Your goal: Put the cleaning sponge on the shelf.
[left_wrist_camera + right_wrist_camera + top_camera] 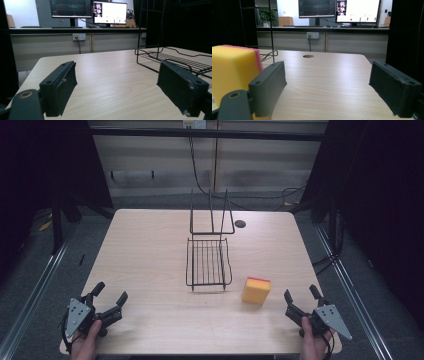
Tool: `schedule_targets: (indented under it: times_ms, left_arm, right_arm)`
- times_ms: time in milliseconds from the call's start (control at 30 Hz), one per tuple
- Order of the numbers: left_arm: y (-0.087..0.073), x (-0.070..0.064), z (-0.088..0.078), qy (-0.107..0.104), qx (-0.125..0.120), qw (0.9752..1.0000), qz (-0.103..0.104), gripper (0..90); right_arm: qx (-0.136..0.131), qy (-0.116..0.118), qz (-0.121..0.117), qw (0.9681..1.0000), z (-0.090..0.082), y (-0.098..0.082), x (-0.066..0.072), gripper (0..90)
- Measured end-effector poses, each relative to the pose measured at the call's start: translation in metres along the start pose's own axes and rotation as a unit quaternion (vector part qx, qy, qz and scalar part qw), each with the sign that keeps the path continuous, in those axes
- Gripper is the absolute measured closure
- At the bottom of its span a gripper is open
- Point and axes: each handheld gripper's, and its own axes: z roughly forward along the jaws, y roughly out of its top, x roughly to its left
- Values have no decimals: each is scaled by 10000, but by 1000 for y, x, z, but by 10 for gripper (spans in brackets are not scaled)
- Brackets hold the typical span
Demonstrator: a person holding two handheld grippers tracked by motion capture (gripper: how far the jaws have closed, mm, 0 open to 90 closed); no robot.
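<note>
Where the picture ends at the bottom of the high view, both hands are cut off at the wrist. On the far screens, writing is seen but is too small to be read. A soft yellow sponge [256, 290] with a pink top is set on the pale wooden bench [150, 245], just beside the right gripper [301, 299] and near a thin black wire rack [208, 262]. The left gripper [110, 296] is held well apart from it. Both pairs of flat black fingers are kept wide apart, with nothing between them.
</note>
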Motion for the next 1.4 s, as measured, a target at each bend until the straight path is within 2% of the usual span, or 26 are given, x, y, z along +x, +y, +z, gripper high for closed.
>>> schedule_targets:
  times_ms: [267, 400, 433, 467, 500, 533, 567, 600, 700, 733, 800, 967, 1067, 1133, 1167, 1200, 1233, 1267, 1300, 1333, 1400]
  left_arm:
    - [0, 0, 0, 5, 1, 10000, -3, 154]
    - [0, 0, 0, 2, 6, 10000, 0, 154]
    - [0, 0, 0, 2, 6, 10000, 0, 154]
    - [0, 0, 0, 2, 5, 10000, -2, 154]
    - [0, 0, 0, 1, 10, 10000, 2, 154]
    - [0, 0, 0, -5, 16, 10000, 9, 154]
    - [0, 0, 0, -5, 16, 10000, 9, 154]
    - [0, 0, 0, 3, 7, 10000, -2, 154]
    - [0, 0, 0, -6, 13, 10000, 7, 154]
    - [0, 0, 0, 0, 3, 10000, -2, 154]
    - [0, 0, 0, 3, 7, 10000, -1, 154]
    - [0, 0, 0, 9, 8, 10000, 5, 154]
    - [0, 0, 0, 3, 17, 10000, 16, 155]
    - [0, 0, 0, 9, -1, 10000, -13, 155]
    - [0, 0, 0, 9, -1, 10000, -13, 155]
    - [0, 0, 0, 11, 1, 10000, -16, 155]
    - [0, 0, 0, 11, 1, 10000, -16, 155]
    - [0, 0, 0, 19, -9, 10000, -31, 155]
    - [0, 0, 0, 20, -6, 10000, -28, 155]
    - [0, 0, 1, 26, -8, 10000, -26, 155]
    - [0, 0, 1, 28, -7, 10000, -29, 155]
  right_arm:
    - [62, 174, 34, 9998, 1, 0, -1, 137]
    - [181, 368, -7, 9992, 3, 1, -1, 136]
    - [319, 485, -41, 9983, 4, 2, -1, 134]
    - [426, 751, -45, 9963, 4, 3, 0, 132]
    - [463, 867, -76, 9951, 4, 3, 0, 132]
    - [551, 925, -187, 9940, 4, 4, 1, 132]
    - [551, 925, -187, 9940, 4, 4, 1, 132]
    - [656, 1112, -201, 9914, 5, 5, 3, 132]
    - [702, 1119, -218, 9910, 6, 5, 4, 133]
    - [723, 1272, -21, 9892, 6, 7, 3, 138]
    - [802, 1401, 59, 9869, 6, 8, 3, 198]
    - [906, 1775, 72, 9799, 7, 10, 1, 265]
    - [899, 2054, 89, 9745, 9, 14, 0, 263]
    - [958, 2250, 62, 9696, 10, 16, 0, 257]
    - [958, 2250, 62, 9696, 10, 16, 0, 257]
    - [1084, 2432, 71, 9639, 12, 16, 2, 243]
    - [1084, 2432, 71, 9639, 12, 16, 2, 243]
    - [1109, 2532, 35, 9610, 14, 17, 4, 232]
    - [1116, 2574, 4, 9598, 14, 18, 4, 215]
    - [1111, 2575, -60, 9599, 15, 19, 5, 185]
    - [1125, 2737, -35, 9552, 17, 22, 6, 178]
